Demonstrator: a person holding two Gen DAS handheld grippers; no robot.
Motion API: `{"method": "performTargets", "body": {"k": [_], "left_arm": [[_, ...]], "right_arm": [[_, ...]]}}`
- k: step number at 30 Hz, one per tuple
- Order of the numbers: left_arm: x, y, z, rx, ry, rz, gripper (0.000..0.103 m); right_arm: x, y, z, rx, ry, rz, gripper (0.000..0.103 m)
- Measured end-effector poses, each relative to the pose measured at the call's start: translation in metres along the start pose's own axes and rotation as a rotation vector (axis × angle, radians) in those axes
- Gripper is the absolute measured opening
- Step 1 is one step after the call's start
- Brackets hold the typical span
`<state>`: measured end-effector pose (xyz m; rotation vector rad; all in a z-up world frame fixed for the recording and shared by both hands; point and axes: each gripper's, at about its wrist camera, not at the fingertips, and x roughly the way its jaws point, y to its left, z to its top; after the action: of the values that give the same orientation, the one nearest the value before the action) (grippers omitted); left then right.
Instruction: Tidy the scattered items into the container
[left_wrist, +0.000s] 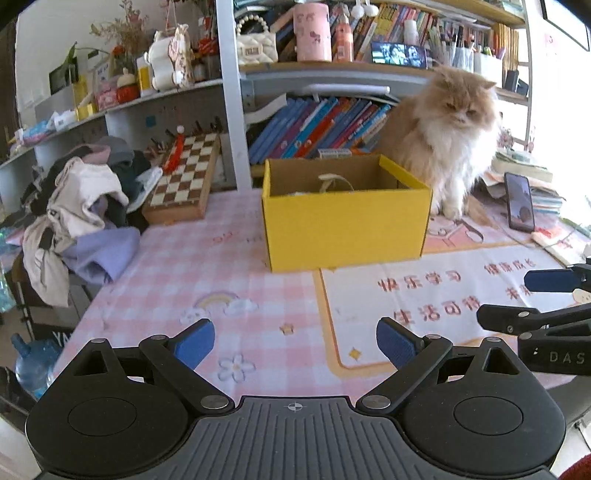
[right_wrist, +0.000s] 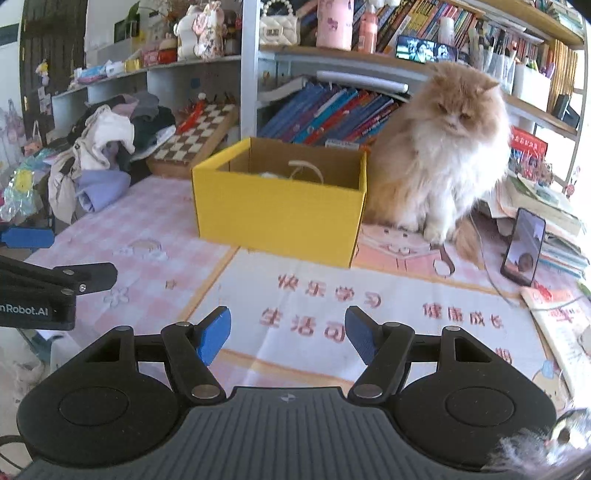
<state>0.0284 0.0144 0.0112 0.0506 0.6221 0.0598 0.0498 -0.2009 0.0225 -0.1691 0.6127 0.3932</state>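
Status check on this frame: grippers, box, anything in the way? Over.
Left gripper open, empty. Right gripper open, empty. Yellow box upright, something pale inside. Cat sitting right beside box.

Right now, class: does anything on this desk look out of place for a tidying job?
Yes. A cat sits on the desk right beside the yellow box, which is odd for a work area. A chessboard lies tilted against a clothes heap.
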Motion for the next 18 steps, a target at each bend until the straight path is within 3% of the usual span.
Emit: {"method": "performTargets", "body": {"k": [7, 18], "left_arm": [[-0.002, -0.003, -0.011, -0.007, 0.044, -0.027, 0.096], [0.002, -0.008, -0.018, 0.01, 0.096, -0.024, 0.099]], "right_arm": [[-0.004, 0.006, -0.01, -0.003, 0.036, 0.002, 0.071], [-0.007, 0.002, -0.015, 0.031, 0.062, -0.012, 0.089]]}}
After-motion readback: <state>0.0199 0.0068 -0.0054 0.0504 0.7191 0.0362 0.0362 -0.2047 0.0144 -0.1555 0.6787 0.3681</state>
